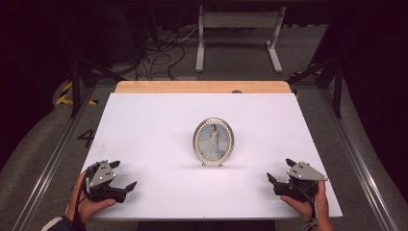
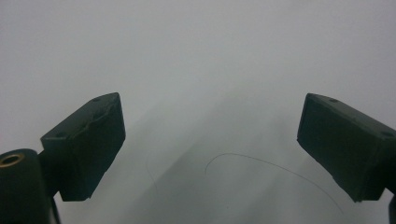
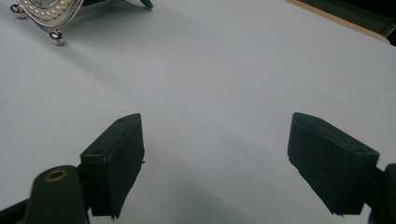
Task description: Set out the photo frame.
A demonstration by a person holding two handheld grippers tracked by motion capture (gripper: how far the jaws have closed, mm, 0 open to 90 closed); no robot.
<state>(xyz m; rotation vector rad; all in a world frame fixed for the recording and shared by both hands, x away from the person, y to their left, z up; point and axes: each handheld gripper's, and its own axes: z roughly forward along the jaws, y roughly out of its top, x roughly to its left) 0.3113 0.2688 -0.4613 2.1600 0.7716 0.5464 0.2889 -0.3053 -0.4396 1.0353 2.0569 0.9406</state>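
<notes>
Resting apart, both hand-held grippers (image 1: 124, 174) (image 1: 281, 171) agape

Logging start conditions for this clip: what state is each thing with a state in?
picture frame: upright on the white table, standing on its feet, untouched.
left gripper: open, empty, held low over the table's near left corner.
right gripper: open, empty, held low near the table's right corner.

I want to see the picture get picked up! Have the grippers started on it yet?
Not yet. Nothing looks done: the oval picture frame stands upright in the middle of the white table, untouched. Nothing is in hand either: the left gripper and right gripper sit open near the table's front corners, holding nothing. Whatever happens to the frame is all left.
</notes>
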